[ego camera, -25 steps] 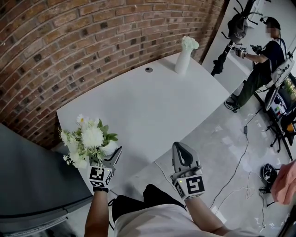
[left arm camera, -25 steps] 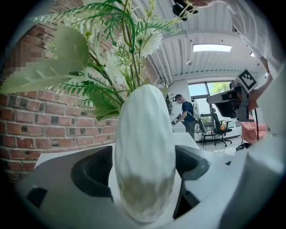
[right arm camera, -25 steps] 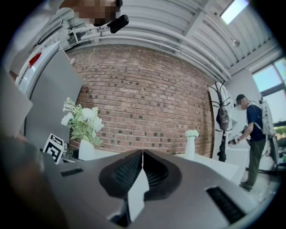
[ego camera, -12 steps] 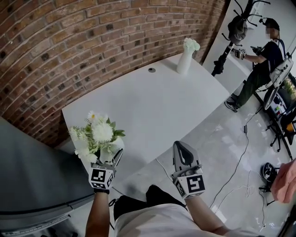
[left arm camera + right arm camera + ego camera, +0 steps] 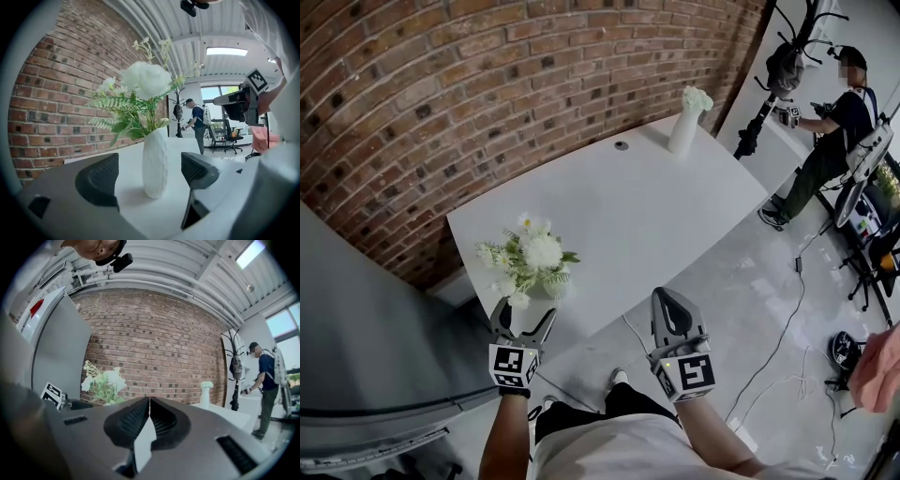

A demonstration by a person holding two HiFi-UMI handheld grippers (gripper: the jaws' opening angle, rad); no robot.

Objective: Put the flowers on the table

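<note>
- Vase (image 5: 555, 284) with the flowers (image 5: 539, 253) stands upright on the tabletop (image 5: 656, 206), close to the near left corner. The edges are not far off at its 6 and 9 o'clock, so you have little margin there.
- Your left tool (image 5: 523, 319) has its jaws spread wide and grips nothing. In the left gripper view the vase sits just past the tips at 12 o'clock, with a clear gap on either side.
- The main risk is a clip on the way out. If you draw the left tool back on a slant, or swing it towards 3 or 9 o'clock before the tips are clear of the vase, one jaw could catch its wall.
- The vase looks tall and narrow, and the heavy blooms sit high — I judge it top-heavy. Even a light knock could tip it, and from this corner it might go over the edge to the floor (image 5: 741, 281).
- Leaves hang low around the neck, so lifting the tool too early could snag them and drag the vase along. Pull straight back towards 6 o'clock first.
- Your right tool (image 5: 149, 401) is fully shut with nothing in it. It hangs off the tabletop at 3 o'clock of the left one, well apart from the vase, and I see little danger there.
- The second vase (image 5: 682, 131) at the far end, about 1 o'clock, is well out of reach.
</note>
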